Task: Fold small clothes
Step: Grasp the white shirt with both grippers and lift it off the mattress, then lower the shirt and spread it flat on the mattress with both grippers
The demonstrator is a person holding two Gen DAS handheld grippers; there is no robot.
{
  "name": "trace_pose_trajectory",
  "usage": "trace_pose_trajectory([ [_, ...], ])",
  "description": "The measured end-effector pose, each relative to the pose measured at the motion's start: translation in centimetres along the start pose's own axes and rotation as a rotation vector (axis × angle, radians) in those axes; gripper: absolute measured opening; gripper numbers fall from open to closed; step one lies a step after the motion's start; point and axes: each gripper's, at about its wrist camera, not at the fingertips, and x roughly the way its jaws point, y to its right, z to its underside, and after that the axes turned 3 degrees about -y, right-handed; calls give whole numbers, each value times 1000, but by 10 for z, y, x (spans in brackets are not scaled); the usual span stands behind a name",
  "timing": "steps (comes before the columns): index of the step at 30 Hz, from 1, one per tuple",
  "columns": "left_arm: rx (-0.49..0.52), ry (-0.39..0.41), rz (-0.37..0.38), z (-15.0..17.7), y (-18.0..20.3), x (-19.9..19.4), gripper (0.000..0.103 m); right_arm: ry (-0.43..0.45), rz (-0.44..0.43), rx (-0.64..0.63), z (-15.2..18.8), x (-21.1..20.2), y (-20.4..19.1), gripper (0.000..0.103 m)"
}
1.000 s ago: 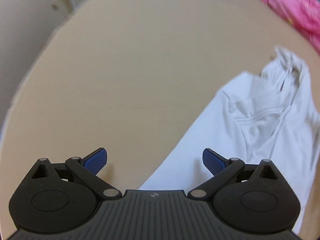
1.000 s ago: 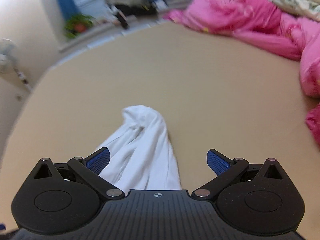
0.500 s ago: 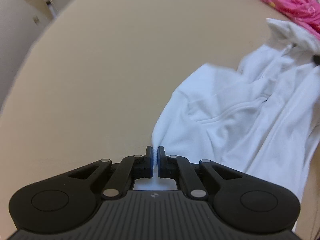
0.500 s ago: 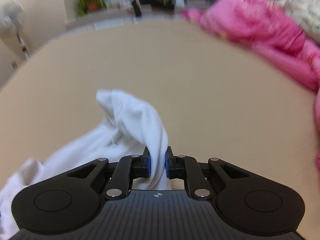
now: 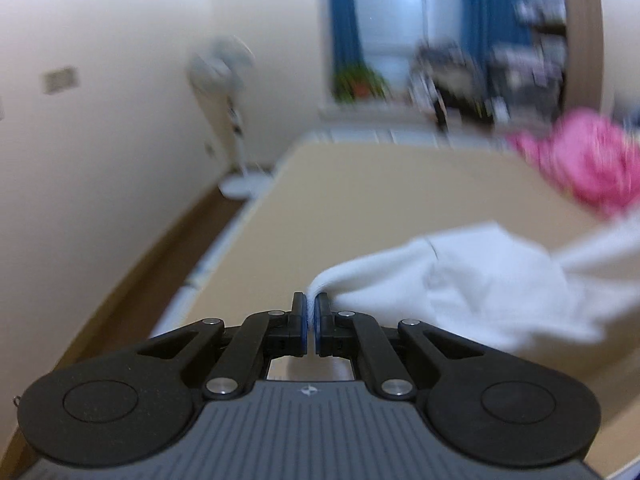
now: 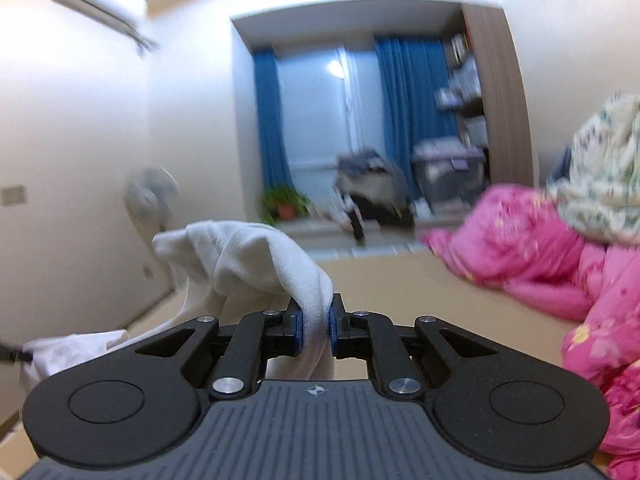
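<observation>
White garment (image 6: 256, 264): soft matt knit cloth, finely ribbed. Grippers (image 5: 311, 316) (image 6: 316, 322): matt black plastic, ridged grey housing, bright metal pins, blue textured pads. Bed surface (image 5: 380, 200): smooth matt tan. Pink bedding (image 6: 532, 264), right: soft cloth.

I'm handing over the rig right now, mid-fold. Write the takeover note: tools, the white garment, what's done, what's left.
Left tool: shut on a thin edge of the white garment.
Right tool: shut on a thicker bunch of the same garment.
Garment: lifted off the tan surface, hanging between both tools; views are blurred. Pink bedding lies to the right.
Done: both grips taken, cloth raised.
Left: probably spread it, lay it flat on the surface, then fold. No fold is made yet.
</observation>
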Motion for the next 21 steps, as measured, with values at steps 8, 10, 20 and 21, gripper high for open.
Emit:
trace_pose_trajectory([
  [8,-108,254,-36,-5,-56,-194,3,211,-152,-55,-26,-172,-22,12],
  [10,-136,300,-32,-13,-65,-231,3,272,-189,-59,-32,-204,-27,12],
  [20,-88,345,-136,-65,-29,-231,3,264,-315,35,-44,-204,-5,12],
  [21,-74,320,-142,-72,-23,-211,3,232,-310,56,-42,-190,-2,12],
])
